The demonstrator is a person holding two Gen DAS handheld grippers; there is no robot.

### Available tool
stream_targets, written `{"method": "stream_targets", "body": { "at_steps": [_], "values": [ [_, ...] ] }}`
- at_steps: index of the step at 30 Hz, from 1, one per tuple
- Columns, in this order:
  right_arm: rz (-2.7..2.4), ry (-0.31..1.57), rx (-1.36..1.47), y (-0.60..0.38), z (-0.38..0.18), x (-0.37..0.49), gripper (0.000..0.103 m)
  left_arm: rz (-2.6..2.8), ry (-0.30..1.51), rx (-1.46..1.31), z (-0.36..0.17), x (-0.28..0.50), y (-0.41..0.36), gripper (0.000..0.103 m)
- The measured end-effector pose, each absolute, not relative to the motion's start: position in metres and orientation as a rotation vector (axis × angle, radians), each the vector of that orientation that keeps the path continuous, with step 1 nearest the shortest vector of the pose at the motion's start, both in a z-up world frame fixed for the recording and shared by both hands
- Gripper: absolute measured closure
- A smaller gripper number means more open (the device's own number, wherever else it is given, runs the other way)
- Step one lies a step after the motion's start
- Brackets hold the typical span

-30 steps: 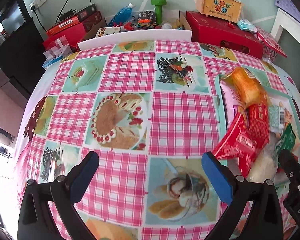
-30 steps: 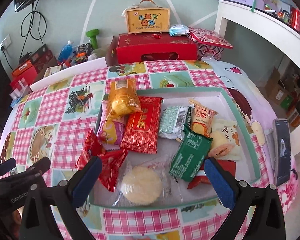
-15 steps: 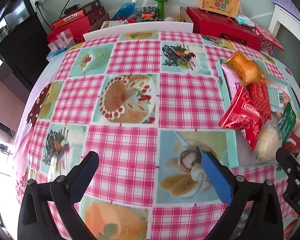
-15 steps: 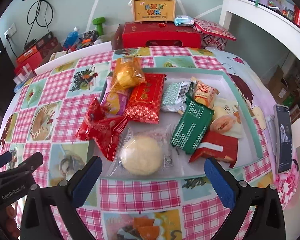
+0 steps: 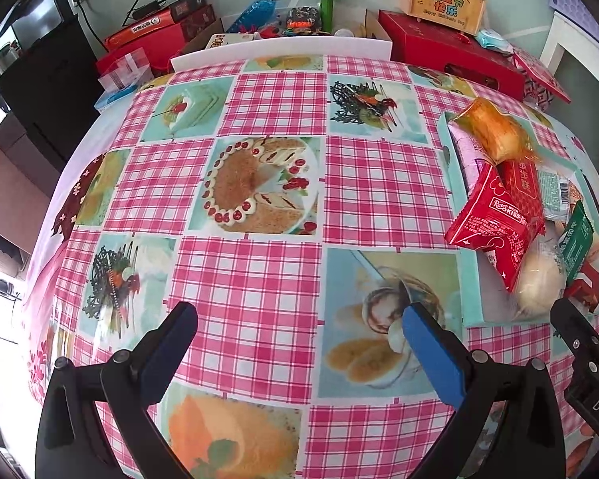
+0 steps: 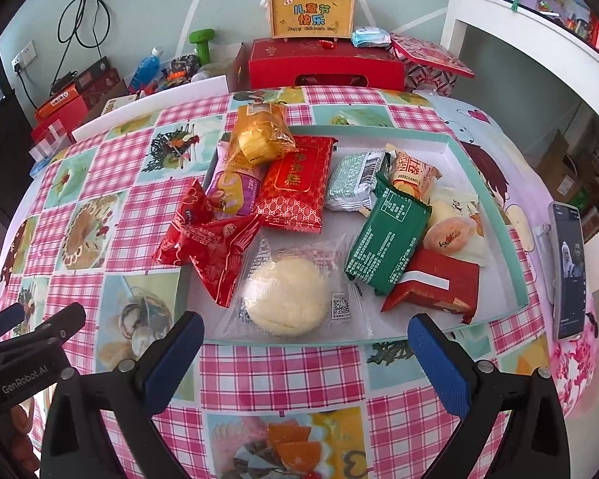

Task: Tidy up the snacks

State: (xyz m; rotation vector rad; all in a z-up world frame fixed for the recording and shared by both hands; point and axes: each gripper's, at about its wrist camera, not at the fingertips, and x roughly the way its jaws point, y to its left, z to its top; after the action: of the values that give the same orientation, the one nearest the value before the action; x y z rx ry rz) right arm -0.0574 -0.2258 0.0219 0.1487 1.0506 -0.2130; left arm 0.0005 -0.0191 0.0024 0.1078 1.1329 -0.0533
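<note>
A shallow mint-rimmed tray (image 6: 495,215) holds several snack packs: a round bun in clear wrap (image 6: 285,297), a red foil pack (image 6: 211,247) hanging over the tray's left rim, a green pack (image 6: 387,239), a red patterned pack (image 6: 297,183) and an orange pack (image 6: 259,135). My right gripper (image 6: 301,353) is open and empty, just short of the tray's near rim. My left gripper (image 5: 297,339) is open and empty over the checked tablecloth, left of the tray (image 5: 469,291). The red foil pack (image 5: 495,223) shows at the right in the left wrist view.
A phone (image 6: 567,271) lies at the table's right edge. Red gift boxes (image 6: 325,64), a yellow carry box (image 6: 311,14), a green dumbbell (image 6: 201,42) and a bottle (image 6: 145,68) crowd the floor behind the table. A white shelf (image 6: 539,40) stands at the right.
Both grippers have drawn back toward the table's near edge, so the tray and snacks look farther away. Both stay open and empty.
</note>
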Motion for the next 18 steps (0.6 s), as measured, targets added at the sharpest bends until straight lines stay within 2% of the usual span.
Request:
{"method": "stream_targets", "body": {
  "at_steps": [18],
  "values": [
    [-0.214, 1.049, 0.163, -0.2269, 0.0203, -0.0553, 0.0, -0.059, 1.138, 0.109, -0.0006, 0.0038, -0.021, 0.001]
  ]
}}
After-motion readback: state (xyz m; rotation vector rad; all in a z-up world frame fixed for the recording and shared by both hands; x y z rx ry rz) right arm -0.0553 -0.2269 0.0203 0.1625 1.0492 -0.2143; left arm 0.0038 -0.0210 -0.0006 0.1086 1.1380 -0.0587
